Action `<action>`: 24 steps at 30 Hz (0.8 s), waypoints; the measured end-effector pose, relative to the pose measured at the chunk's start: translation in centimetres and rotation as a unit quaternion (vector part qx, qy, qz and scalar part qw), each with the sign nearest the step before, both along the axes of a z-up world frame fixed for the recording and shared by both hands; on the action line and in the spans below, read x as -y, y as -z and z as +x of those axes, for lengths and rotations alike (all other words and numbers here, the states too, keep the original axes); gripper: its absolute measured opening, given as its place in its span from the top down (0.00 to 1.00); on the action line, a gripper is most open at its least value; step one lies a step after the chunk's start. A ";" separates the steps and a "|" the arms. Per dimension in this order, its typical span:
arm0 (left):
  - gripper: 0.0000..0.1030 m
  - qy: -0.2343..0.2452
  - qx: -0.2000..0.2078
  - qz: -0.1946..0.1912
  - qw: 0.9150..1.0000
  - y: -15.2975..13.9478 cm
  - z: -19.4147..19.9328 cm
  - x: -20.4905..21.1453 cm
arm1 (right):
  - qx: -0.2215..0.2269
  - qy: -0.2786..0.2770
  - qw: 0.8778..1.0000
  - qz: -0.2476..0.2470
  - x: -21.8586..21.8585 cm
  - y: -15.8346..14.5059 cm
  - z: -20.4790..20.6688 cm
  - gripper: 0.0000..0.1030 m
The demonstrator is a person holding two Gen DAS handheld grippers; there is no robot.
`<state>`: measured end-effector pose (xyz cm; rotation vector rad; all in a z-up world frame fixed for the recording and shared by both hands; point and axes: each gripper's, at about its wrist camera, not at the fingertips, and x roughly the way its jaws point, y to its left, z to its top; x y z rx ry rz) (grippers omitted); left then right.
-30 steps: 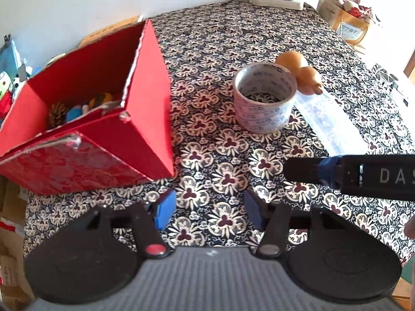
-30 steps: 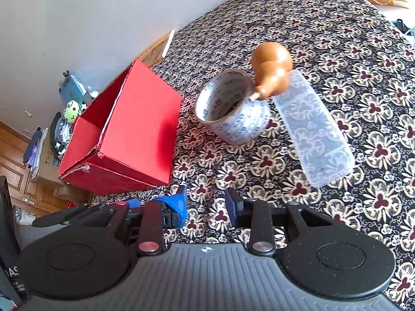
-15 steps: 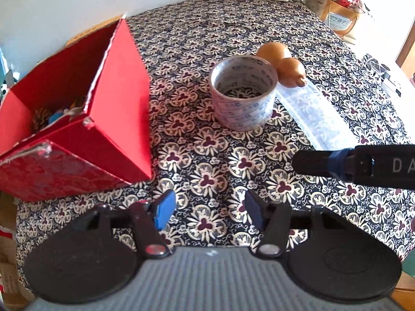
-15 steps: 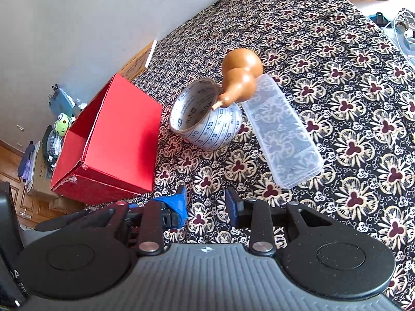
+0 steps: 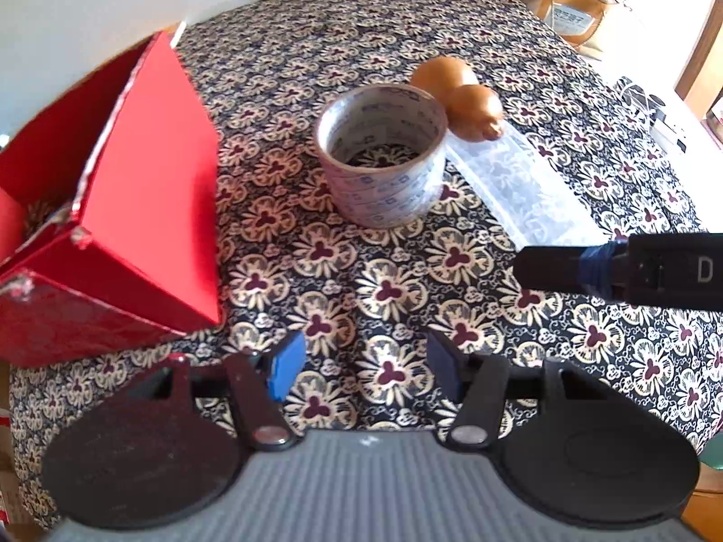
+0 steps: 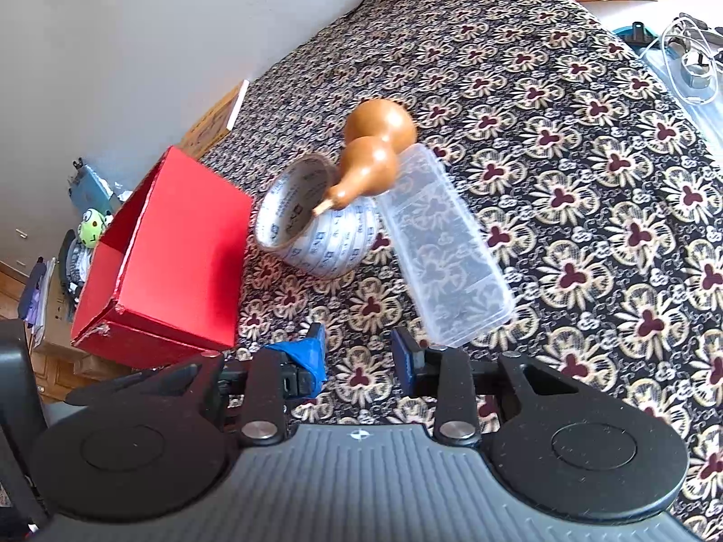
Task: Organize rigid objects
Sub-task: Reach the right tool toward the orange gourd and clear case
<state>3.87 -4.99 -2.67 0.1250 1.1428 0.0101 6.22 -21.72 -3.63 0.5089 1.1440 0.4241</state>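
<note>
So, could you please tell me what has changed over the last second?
Both grippers, left and right, have moved over the cloth towards the tape roll, gourd and clear box. Both remain open and empty. Those objects and the red box lie unmoved.

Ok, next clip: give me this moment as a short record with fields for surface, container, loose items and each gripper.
surface: floral cloth
container: red box, open, some items inside
loose items: tape roll upright; gourd leaning on the roll; clear plastic case beside them
left gripper: open, empty, short of the roll
right gripper: open, empty, near the case
</note>
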 end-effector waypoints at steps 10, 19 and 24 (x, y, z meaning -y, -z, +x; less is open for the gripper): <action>0.42 0.039 0.001 -0.034 0.999 1.1 1.2 1.8 | 0.017 0.032 0.999 -0.029 2.7 0.2 2.5 0.85; 0.41 0.085 0.025 -0.062 0.994 1.0 1.7 3.4 | 0.025 0.019 0.998 -0.054 2.7 2.0 6.8 0.85; 0.40 0.112 0.032 -0.076 0.990 1.2 2.3 4.0 | 0.027 0.009 0.999 -0.030 2.1 2.5 7.9 0.82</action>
